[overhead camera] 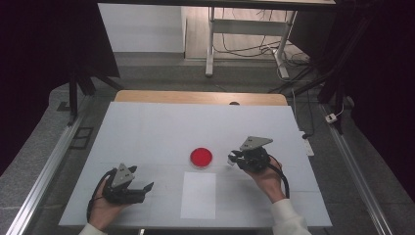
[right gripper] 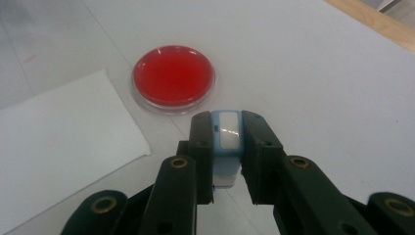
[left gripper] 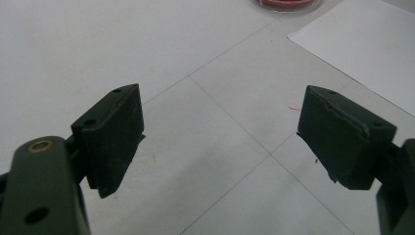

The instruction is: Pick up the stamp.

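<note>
A round clear dish with red filling (overhead camera: 201, 157) (right gripper: 173, 78) lies on the white table, its edge also at the top of the left gripper view (left gripper: 286, 4). My right gripper (overhead camera: 232, 159) (right gripper: 226, 128) is just to the right of the dish, pointing toward it, shut on a small light-blue and white block (right gripper: 227, 142) held upright between the jaws. My left gripper (overhead camera: 147, 188) (left gripper: 220, 127) rests low at the front left, jaws wide apart with only bare table between them.
A white paper sheet (overhead camera: 198, 195) (right gripper: 54, 142) (left gripper: 362, 44) lies in front of the dish, between the two hands. The white table cover (overhead camera: 147, 127) ends at a wooden strip (overhead camera: 200, 97) at the far side. Beyond it stand a desk frame and cables on the floor.
</note>
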Motion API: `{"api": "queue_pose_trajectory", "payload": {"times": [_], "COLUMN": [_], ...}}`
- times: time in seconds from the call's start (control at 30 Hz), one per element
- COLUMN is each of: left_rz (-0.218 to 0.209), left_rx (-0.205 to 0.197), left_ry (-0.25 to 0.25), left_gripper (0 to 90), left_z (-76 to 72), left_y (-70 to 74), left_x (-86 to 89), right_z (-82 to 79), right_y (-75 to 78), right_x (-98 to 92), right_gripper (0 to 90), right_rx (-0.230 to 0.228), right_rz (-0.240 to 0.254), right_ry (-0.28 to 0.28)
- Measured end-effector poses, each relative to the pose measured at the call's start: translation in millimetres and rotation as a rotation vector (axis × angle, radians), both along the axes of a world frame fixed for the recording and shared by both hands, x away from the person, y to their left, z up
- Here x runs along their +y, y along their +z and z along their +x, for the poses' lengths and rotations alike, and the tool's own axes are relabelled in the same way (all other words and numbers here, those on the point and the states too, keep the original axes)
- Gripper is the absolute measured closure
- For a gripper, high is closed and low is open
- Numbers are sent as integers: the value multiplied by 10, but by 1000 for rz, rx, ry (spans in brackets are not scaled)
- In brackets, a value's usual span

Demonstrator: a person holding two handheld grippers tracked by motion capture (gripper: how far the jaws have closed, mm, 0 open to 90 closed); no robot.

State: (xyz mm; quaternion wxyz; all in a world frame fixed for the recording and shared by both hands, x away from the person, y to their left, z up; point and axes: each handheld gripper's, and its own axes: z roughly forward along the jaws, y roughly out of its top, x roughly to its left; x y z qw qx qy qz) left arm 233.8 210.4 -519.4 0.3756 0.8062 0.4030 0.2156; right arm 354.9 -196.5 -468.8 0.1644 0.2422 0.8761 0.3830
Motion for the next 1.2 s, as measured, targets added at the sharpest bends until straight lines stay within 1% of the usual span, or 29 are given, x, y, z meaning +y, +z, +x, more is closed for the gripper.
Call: {"api": "queue_pose_trajectory", "payload": {"times": [0.13, 0.27, 0.33, 0.5, 0.57, 0.73, 1.03, 1.17, 1.2], "left_rz": [0, 1, 1, 6, 5, 9, 11, 9, 9], "left_rx": [1, 3, 4, 4, 3, 5, 6, 8, 8], "left_ry": [-1, 0, 0, -1, 0, 1, 1, 3, 3], "left_gripper": [176, 176, 176, 176, 176, 176, 176, 176, 176], "left_z": [1, 3, 4, 2, 3, 8, 15, 18, 18], "left_y": [-4, -7, -9, -7, -8, -11, -18, -21, -21], "left_x": [-3, -3, -4, -10, -12, -13, -16, -17, -18], "right_z": [-35, -74, -94, -137, -163, -217, -311, -347, -355], "right_y": [72, 145, 185, 236, 254, 298, 337, 326, 320], "right_x": [-11, -28, -36, -29, -20, 2, 34, 56, 63], "right_gripper": [753, 753, 754, 753, 754, 753, 753, 753, 753], "right_rx": [-12, -26, -23, -24, -32, -47, -29, -29, -25], "right_rz": [43, 104, 127, 142, 138, 156, 204, 207, 215], "right_ry": [-5, -2, 0, -2, 6, 20, 49, 57, 60]}}
